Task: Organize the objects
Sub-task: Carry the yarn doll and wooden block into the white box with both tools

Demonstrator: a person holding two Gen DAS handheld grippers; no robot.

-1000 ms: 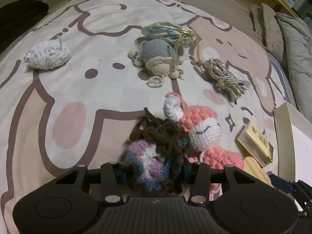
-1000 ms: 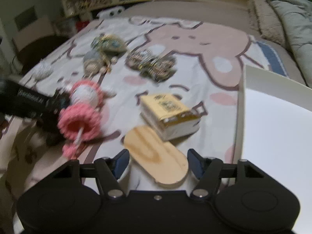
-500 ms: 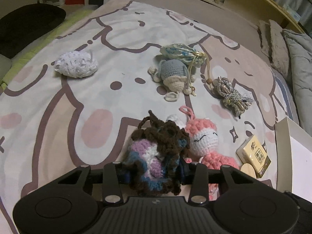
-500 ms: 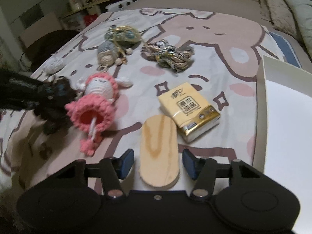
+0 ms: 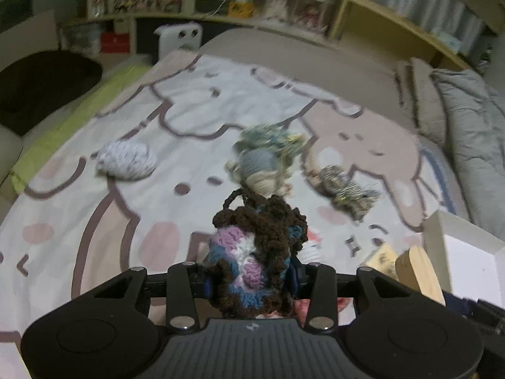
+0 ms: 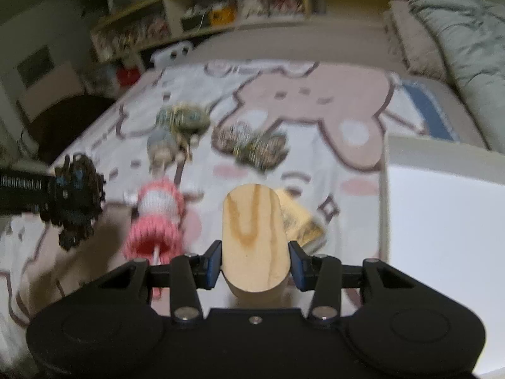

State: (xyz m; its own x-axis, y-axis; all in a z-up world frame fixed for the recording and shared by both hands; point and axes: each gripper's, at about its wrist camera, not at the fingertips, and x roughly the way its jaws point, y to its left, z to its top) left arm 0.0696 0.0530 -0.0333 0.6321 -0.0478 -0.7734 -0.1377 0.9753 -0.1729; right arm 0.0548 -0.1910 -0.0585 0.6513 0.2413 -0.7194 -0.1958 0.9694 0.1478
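Note:
My left gripper (image 5: 252, 281) is shut on a brown, purple and blue crochet piece (image 5: 255, 252) and holds it above the bedspread. From the right wrist view the same piece (image 6: 75, 195) hangs at the left on the left gripper's fingers (image 6: 50, 189). My right gripper (image 6: 254, 265) has an oval wooden board (image 6: 254, 233) between its blue pads. Its jaws are closing and press on the board's edges. The board is off the bed and tilted upward. The left wrist view shows the board (image 5: 416, 274) at the lower right.
On the bedspread lie a pink crochet doll (image 6: 157, 218), a yellow tissue pack (image 6: 303, 224), a cord bundle (image 6: 252, 145), a grey-blue toy (image 5: 255, 164), a teal pouch (image 5: 268, 139) and a white crochet ball (image 5: 126, 161). A white box (image 6: 442, 214) stands at the right, with pillows (image 5: 467, 132) beyond it.
Both grippers rose and tipped upward, bringing the shelves into view. The right jaws narrowed onto the wooden board and lifted it off the bed. The left keeps the crochet piece.

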